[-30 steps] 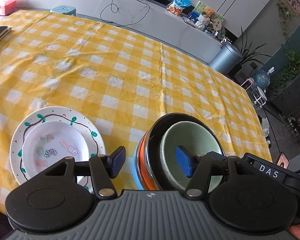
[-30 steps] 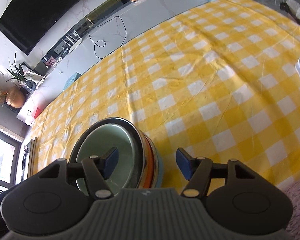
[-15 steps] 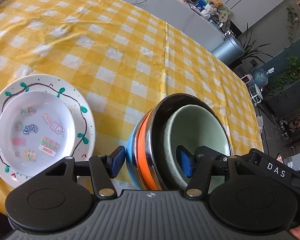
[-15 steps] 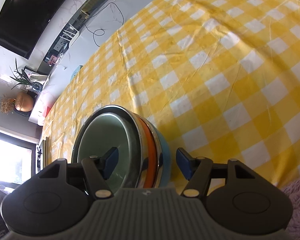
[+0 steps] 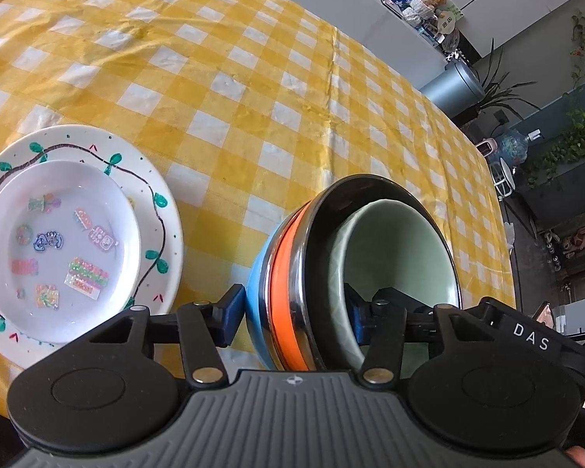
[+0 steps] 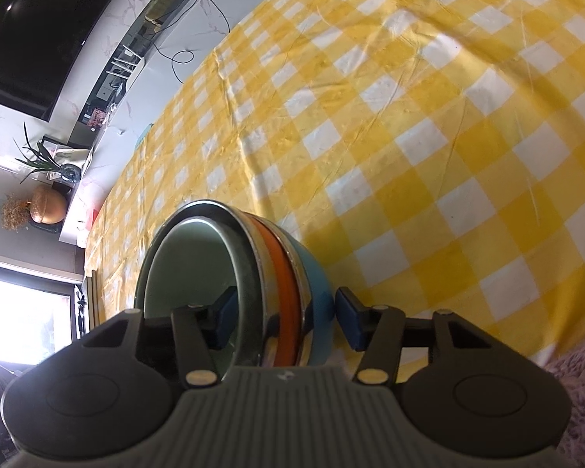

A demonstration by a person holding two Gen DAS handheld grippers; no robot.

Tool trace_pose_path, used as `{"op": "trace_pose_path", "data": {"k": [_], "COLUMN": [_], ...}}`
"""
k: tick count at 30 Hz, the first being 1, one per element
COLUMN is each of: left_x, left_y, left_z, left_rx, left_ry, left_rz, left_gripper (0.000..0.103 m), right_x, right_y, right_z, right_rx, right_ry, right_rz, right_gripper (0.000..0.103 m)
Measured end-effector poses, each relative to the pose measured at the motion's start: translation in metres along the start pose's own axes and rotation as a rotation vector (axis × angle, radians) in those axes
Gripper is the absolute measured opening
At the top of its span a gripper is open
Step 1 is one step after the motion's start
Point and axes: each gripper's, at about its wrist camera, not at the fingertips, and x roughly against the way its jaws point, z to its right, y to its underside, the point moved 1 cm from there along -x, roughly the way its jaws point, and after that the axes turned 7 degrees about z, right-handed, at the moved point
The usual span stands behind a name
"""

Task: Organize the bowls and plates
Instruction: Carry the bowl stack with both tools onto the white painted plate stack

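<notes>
The stack of nested bowls stands on the bench, which is covered in a yellow and white checked cloth. From outside in it is a light blue bowl, an orange bowl, a shiny steel bowl and a pale green bowl.

The left tongs straddle the near wall of the stack. One blue pad sits against the light blue bowl's outer side and the other is down inside the pale green bowl. Their jaws have just been closing and now pinch the layered rims.

The right tongs straddle the stack's opposite wall the same way. One pad is inside the pale green bowl, the other just beside the light blue bowl. Their jaws have also just been closing, and a thin gap seems to remain at the outer pad, so I cannot tell whether they grip.

Just beside the stack, on the left tongs' side, a small white plate with coloured stickers lies on a larger plate painted with a vine
</notes>
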Motion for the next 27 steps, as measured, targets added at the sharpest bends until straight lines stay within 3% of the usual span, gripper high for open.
{"op": "trace_pose_path", "data": {"k": [17, 27], "left_x": [-0.001, 0.015], "left_y": [-0.004, -0.007], "left_z": [-0.004, -0.003], "left_rx": [-0.012, -0.022], "left_ry": [0.015, 0.01], "left_rz": [-0.014, 0.018], "left_gripper": [0.058, 0.057], "right_x": [-0.001, 0.004], "right_y": [0.003, 0.005], "right_z": [-0.002, -0.008], "right_rx": [0.0, 0.013], "right_ry": [0.027, -0.007], "right_rz": [0.007, 0.013], "right_gripper": [0.043, 0.042]}}
